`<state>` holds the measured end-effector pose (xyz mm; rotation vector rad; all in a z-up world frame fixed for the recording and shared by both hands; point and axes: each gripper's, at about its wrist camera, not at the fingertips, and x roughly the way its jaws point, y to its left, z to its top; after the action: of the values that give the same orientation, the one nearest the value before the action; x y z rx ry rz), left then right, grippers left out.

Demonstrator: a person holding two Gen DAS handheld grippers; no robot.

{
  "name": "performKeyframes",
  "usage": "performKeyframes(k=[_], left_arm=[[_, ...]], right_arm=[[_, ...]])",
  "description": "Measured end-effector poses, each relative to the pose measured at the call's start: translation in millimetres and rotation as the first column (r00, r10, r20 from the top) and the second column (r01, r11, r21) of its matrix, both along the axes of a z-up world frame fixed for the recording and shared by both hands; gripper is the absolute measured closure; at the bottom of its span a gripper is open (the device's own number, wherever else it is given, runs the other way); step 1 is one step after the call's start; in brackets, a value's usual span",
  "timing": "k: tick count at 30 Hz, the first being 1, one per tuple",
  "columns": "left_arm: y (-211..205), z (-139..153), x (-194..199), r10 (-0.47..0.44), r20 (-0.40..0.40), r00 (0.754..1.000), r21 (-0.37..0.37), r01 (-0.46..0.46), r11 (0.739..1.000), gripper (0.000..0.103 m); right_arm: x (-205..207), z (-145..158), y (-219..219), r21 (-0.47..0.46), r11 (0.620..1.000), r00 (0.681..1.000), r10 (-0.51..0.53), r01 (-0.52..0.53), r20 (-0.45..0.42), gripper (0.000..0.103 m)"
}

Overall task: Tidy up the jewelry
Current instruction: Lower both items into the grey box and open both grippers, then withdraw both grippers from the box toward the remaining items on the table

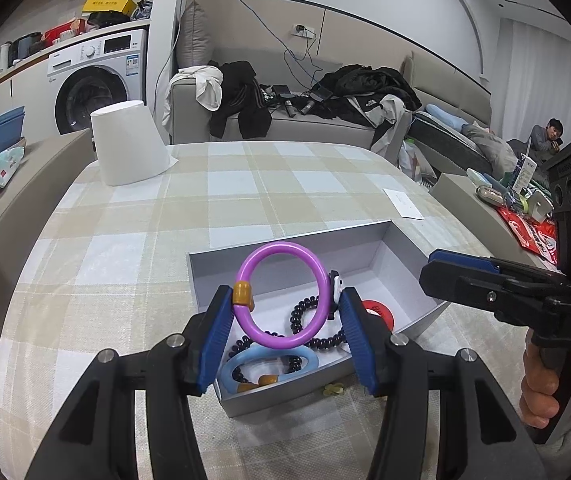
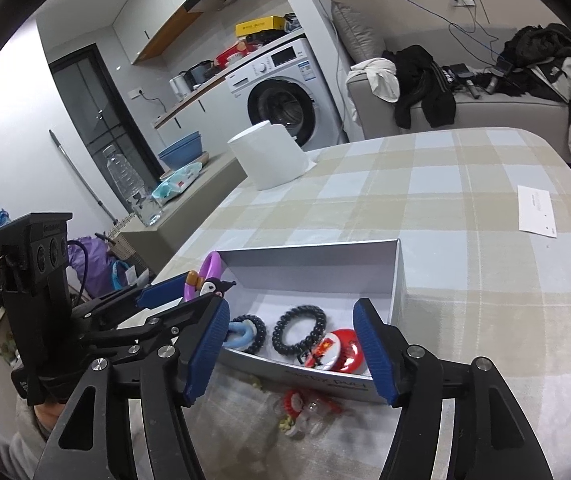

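Bangles: one purple [image 1: 283, 296] in left tongs [image 1: 285, 322], one blue [image 1: 269, 362] boxed.

- The open box [image 2: 317, 268] sits on the table [image 2: 465, 200].
- In the box: two coiled bands [image 2: 299, 329], a round badge [image 2: 343, 350] to their right.
- A ring [image 1: 283, 294] is held upright over the box.
- Behind the box to the left stands a paper roll [image 2: 269, 156]; behind to the right lies a card [image 2: 537, 210].
- Before the box lie small trinkets [image 2: 299, 412].

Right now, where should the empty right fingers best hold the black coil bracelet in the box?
Probably from above, across the near arc of the black coil bracelet: it lies flat in the box, its open middle leaves room for one finger, though the red badge lies close.
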<state>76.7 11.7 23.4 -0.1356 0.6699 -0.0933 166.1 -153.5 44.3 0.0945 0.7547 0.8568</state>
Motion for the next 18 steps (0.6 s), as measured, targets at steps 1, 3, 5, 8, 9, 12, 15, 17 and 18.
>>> performKeyframes(k=[1, 3, 5, 8, 9, 12, 15, 17, 18], left_arm=[[0, 0, 0, 0.0, -0.003, 1.0, -0.002, 0.0, 1.0, 0.054], [1, 1, 1, 0.002, -0.01, 1.0, -0.009, -0.003, 1.0, 0.053], [1, 1, 1, 0.014, -0.018, 1.0, -0.009, -0.014, 1.0, 0.049], [1, 6, -1, 0.033, -0.006, 0.999, 0.006, -0.033, 0.999, 0.032], [1, 7, -3, 0.035, 0.002, 0.999, 0.007, -0.035, 0.999, 0.028], [2, 11, -6, 0.057, 0.022, 0.998, 0.01, -0.057, 0.998, 0.011], [4, 13, -10, 0.065, 0.038, 0.997, -0.007, -0.065, 0.998, 0.001], [4, 13, -11, 0.05, 0.026, 0.998, -0.021, -0.05, 0.999, 0.001], [3, 13, -13, 0.039, 0.018, 0.999, -0.027, -0.039, 0.999, 0.001]], right_arm=[[0, 0, -1, 0.002, 1.0, 1.0, -0.002, 0.002, -0.002, 0.033], [0, 1, -2, 0.006, 1.0, 1.0, -0.003, 0.003, 0.0, 0.031], [0, 3, -4, 0.01, 1.0, 1.0, -0.009, 0.009, 0.005, 0.026], [-1, 6, -7, 0.03, 0.999, 1.0, -0.022, 0.021, 0.016, 0.012], [-1, 7, -8, 0.033, 0.999, 0.999, -0.026, 0.026, 0.02, 0.009], [-1, 9, -11, 0.027, 0.999, 0.999, -0.045, 0.045, 0.03, 0.001], [-3, 10, -18, 0.019, 0.997, 0.997, -0.072, 0.071, 0.029, 0.0], [-6, 9, -24, 0.014, 0.996, 0.996, -0.086, 0.086, 0.026, 0.0], [-9, 8, -28, 0.008, 0.996, 0.995, -0.092, 0.092, 0.024, 0.0]])
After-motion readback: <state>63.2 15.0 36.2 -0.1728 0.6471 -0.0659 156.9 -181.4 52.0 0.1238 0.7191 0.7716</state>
